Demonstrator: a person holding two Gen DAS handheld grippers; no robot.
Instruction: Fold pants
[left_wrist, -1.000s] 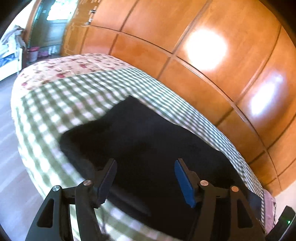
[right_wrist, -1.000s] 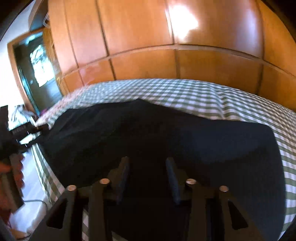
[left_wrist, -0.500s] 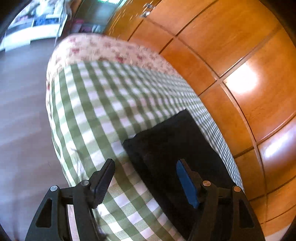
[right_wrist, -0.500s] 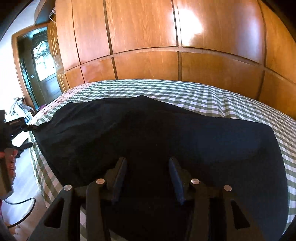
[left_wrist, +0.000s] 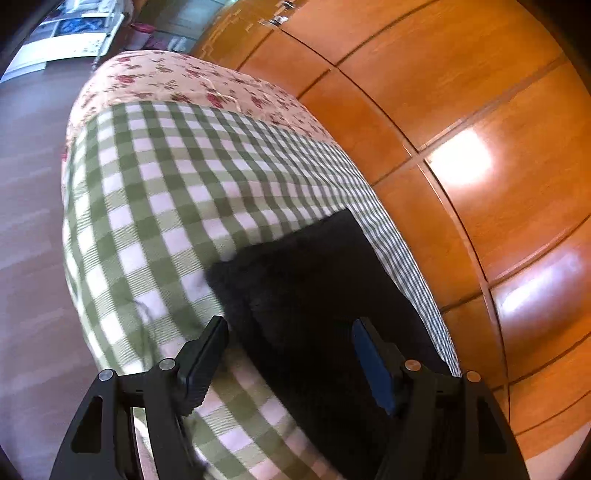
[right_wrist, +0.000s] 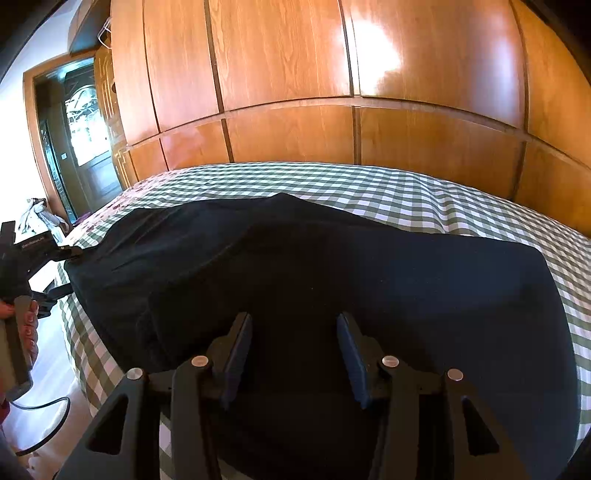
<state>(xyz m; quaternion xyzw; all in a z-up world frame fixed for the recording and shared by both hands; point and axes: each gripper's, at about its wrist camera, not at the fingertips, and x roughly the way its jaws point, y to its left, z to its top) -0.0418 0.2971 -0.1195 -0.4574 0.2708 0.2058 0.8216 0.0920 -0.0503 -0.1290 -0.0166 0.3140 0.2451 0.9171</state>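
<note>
Black plastic fingers of our left tool (left_wrist: 288, 341) stand wide apart with nothing between them, hovering over the end of the dark pants (left_wrist: 314, 295) where the cloth meets the green-and-white checked bedspread (left_wrist: 155, 206). One finger sits above the checks and the other above the fabric, so the opening straddles the near edge of the garment; we judge this stance is meant for pinching that edge once the tool comes down. Our right tool (right_wrist: 293, 332) is likewise spread open and holds nothing, poised above the broad middle of the pants (right_wrist: 369, 280) as seen from the right wrist.

From that view the pants lie spread flat across the bed, the long side running left to right, with a slight hump along the far edge. At the far left we see the left tool (right_wrist: 70, 254) close to the garment's end; we cannot tell from there whether it touches the cloth. Flat placement on the bedspread (right_wrist: 424, 192) gives us a soft, even surface to fold against. Beyond the checks a floral quilt (left_wrist: 207, 85) covers the far end of the bed, and wooden wardrobe panels (right_wrist: 288, 81) rise behind it.
</note>
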